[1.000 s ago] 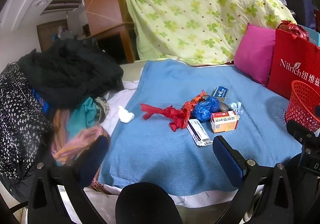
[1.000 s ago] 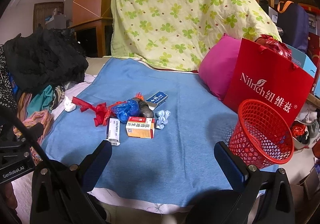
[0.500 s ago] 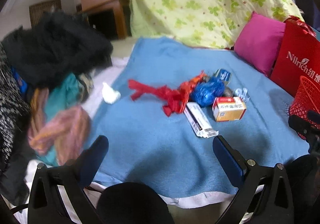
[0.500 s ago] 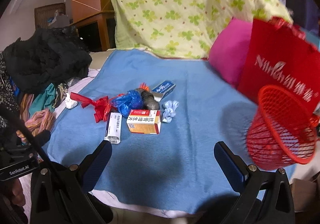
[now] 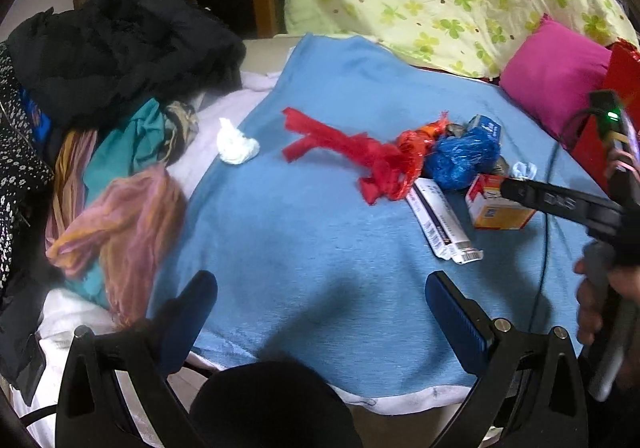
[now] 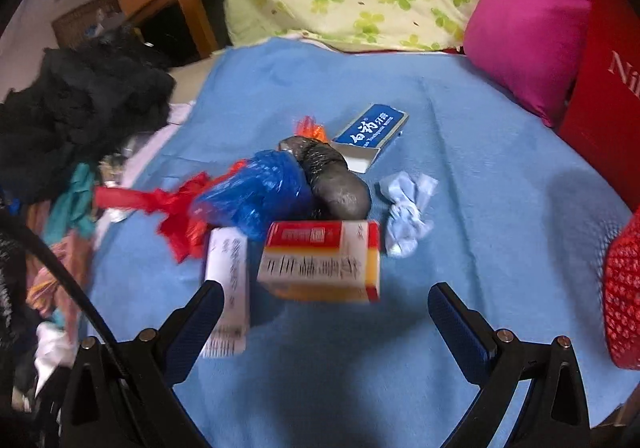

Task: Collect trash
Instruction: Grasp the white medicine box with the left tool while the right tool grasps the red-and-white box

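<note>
Red basket (image 6: pixel 624 288) cut by right edge (box print (image 6: pixel 320 268) motion-blurred)

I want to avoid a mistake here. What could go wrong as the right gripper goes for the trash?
The open right gripper nears the red-and-yellow cardboard box; the long white carton lies alongside and might be caught too. The crumpled blue plastic bag behind could be pushed away.

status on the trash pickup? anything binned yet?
Done: nothing that shows; all the trash lies on the blue blanket.
In hand: nothing. Right tongs are open, close to the red-and-yellow box; left tongs are open over bare blanket.
Left: that box, white carton, blue bag, red plastic strip, blue toothpaste box, crumpled tissue. Only the red basket's edge shows.
</note>
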Demonstrator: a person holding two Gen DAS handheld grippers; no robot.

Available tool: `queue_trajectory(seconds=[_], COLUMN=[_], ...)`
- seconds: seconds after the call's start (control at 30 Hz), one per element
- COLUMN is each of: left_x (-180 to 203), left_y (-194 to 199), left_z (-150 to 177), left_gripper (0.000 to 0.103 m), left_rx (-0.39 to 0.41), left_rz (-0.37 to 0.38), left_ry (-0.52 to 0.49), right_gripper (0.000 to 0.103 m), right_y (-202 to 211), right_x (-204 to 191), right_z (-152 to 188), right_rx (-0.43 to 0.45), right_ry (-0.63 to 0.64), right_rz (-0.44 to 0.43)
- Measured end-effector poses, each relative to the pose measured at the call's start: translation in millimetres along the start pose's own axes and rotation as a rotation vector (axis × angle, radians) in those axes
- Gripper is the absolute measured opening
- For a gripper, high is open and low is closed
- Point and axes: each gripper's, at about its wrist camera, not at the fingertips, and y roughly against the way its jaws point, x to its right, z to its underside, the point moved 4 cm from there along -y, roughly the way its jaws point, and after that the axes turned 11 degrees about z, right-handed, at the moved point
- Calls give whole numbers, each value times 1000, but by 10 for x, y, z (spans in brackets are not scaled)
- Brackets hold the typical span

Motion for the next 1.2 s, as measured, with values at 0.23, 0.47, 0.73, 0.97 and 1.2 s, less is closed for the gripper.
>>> queue_trajectory(seconds=[0.23, 0.47, 0.73, 0.97, 1.2], left_x=[-35, 111, 590, 759, 814], left_y=[-69, -219, -841, -1455, -1474], left_z=[-34, -193, -398, -397, -319], left_gripper=[103, 103, 103, 73, 27], left_rx=[-7, -6, -85, -198, -217], left_rz=[5, 65, 205, 203, 210], left_ry=[1, -41, -52, 41, 51], right_gripper=[103, 82, 82, 82, 82], right_y=[-384, -334, 266, 753, 981], right_x=[-198, -5, 558, 962, 1042], right_z=[-68, -14, 71, 212, 313], right_rx=[-61, -23, 87, 172, 214], right_ry=[-4, -30, -75, -106, -113], right_rz=[120, 87, 18, 37, 3])
